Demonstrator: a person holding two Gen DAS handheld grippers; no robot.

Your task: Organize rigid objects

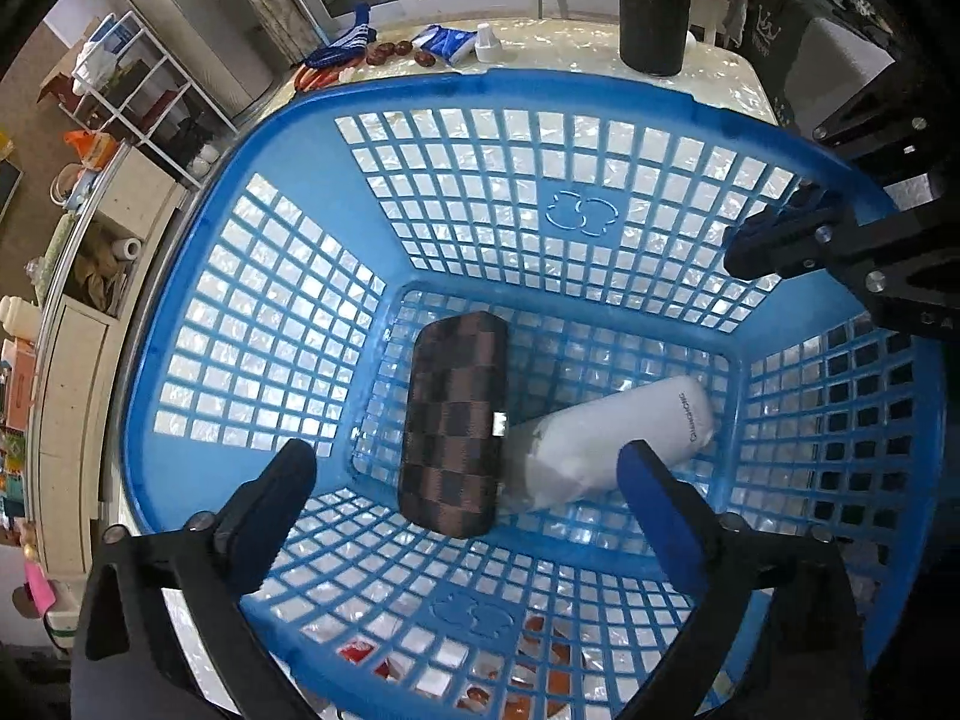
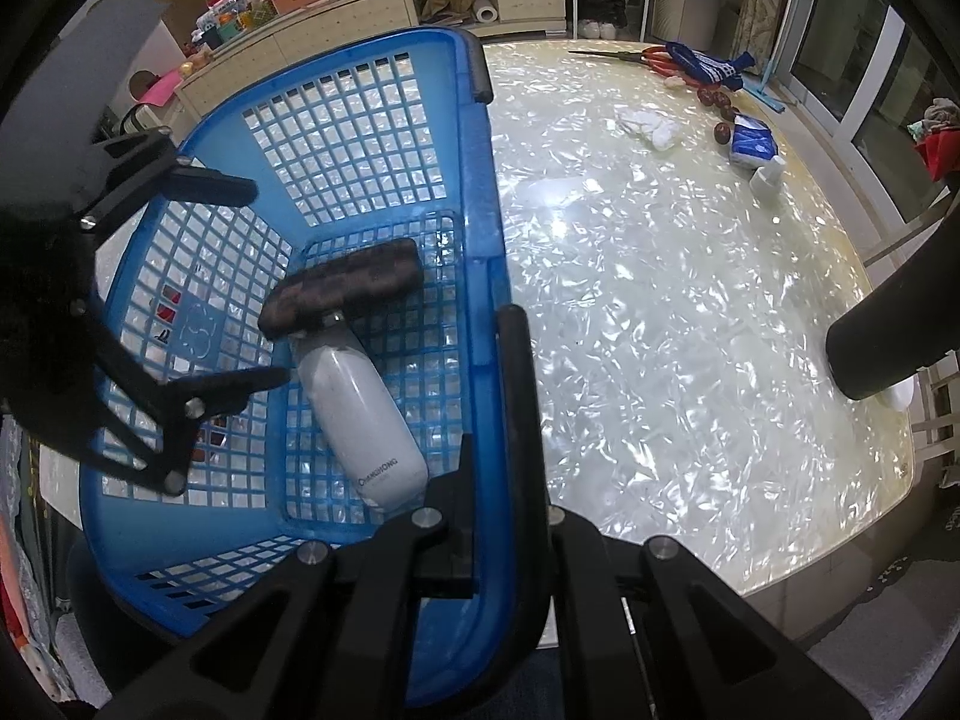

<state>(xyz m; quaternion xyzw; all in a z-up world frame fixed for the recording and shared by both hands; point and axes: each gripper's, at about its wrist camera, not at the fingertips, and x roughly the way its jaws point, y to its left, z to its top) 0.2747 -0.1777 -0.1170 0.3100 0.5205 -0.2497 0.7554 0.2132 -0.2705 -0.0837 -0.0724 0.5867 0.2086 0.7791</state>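
Your blue lattice basket (image 1: pixel 252 324) sits on the pearly tabletop (image 2: pixel 660 312). On its floor lie a brown checkered glasses case (image 1: pixel 456 420) with a small metal clasp and a white rounded bottle (image 1: pixel 624 438) with grey lettering, its neck touching the case. Your left tongs (image 1: pixel 465 480) hang spread apart above them. Your right tongs (image 2: pixel 489 384) are clamped on the basket's right rim.

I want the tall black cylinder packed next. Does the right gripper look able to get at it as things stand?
Probably not straight away: the right gripper is shut on the blue plastic basket rim. Once it lets go, the tall black cylinder stands alone on bare pearly tabletop, nothing between.
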